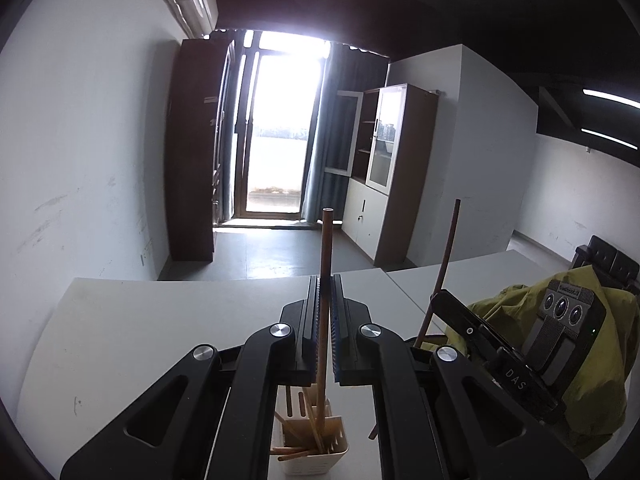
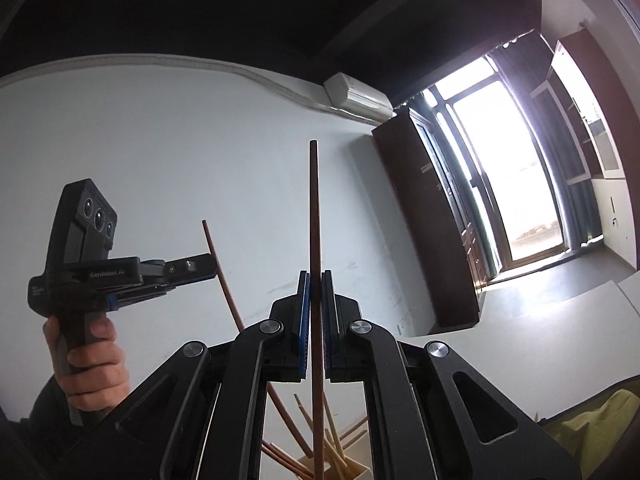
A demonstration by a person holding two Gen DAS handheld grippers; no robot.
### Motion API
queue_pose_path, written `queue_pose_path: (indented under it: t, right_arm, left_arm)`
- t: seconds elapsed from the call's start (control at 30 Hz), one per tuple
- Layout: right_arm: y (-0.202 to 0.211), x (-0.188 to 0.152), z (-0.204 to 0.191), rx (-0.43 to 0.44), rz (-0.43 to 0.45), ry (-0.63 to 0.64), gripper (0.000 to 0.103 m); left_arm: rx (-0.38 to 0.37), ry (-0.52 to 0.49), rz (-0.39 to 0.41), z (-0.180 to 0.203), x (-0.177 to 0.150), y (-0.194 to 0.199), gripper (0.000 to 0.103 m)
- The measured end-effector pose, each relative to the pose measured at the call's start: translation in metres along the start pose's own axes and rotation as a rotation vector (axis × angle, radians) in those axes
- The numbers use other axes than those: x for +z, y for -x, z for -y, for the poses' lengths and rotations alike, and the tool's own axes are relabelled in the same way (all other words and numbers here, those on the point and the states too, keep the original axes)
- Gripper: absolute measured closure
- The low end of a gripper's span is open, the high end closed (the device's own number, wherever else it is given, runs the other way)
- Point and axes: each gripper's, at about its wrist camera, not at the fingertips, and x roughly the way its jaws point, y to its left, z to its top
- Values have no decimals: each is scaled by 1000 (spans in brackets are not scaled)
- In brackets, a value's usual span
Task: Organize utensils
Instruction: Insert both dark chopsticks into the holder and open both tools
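A white tabletop (image 1: 132,320) spreads across the near part of the room, with a bright glass door (image 1: 280,132) far beyond it and a wooden cabinet (image 1: 394,168) to the right of that door; a yellow-green cloth bundle (image 1: 600,380) lies at the right edge of the tabletop; a white utensil holder (image 1: 316,450) stands on the tabletop close below the grippers, with several pale wooden chopsticks (image 1: 298,450) leaning loosely in it at mixed angles. The left gripper (image 1: 325,292) has its jaws pressed nearly together on a brown chopstick (image 1: 326,280), which stands almost upright, its lower end down among those in the holder and its top rising well above the jaws. The right gripper (image 2: 316,280), to the right of the left one, has its jaws closed just as tightly on a dark chopstick (image 2: 314,208), also near upright and held above the holder. A hand (image 2: 92,364) grips the left gripper's handle.
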Motion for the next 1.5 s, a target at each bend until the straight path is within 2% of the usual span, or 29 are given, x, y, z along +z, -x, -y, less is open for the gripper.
queue_pose_path:
  t: [0.13, 0.23, 0.5, 0.6, 1.0, 1.23, 1.27, 1.3, 1.33, 1.4, 1.47, 1.5]
  right_arm:
    - [-12, -22, -11, -35, -25, 87, 97]
    - [-16, -32, -14, -80, -6, 138, 97]
    - [-14, -25, -9, -48, 42, 109, 97]
    - [-26, -25, -10, -50, 16, 125, 97]
    - [-49, -72, -4, -109, -164, 183, 97]
    - [-49, -80, -9, -123, -216, 190, 97]
    - [-46, -79, -10, -126, -220, 187, 96]
    - [-41, -78, -12, -122, -221, 184, 92]
    - [-36, -76, -14, -123, -215, 184, 76]
    - [-22, -71, -22, -124, -183, 183, 54]
    - [-5, -64, -31, -128, -160, 182, 45]
    - [2, -62, -36, -138, -156, 181, 36]
  left_arm:
    - [18, -26, -3, 2, -15, -12, 99]
    - [30, -53, -28, 7, -27, -23, 99]
    - [41, -62, -74, 2, -46, -37, 99]
    - [48, -49, -87, -3, -50, -39, 99]
    - [68, -2, -172, -28, -83, -45, 98]
    - [66, 28, -207, -37, -96, -41, 97]
    - [51, 33, -208, -38, -96, -38, 94]
    - [35, 42, -208, -37, -96, -34, 84]
    - [35, 48, -199, -37, -95, -28, 72]
    - [52, 56, -149, -37, -95, -9, 25]
    - [54, 54, -76, -37, -94, 16, 16]
    - [56, 51, -59, -37, -95, 26, 12]
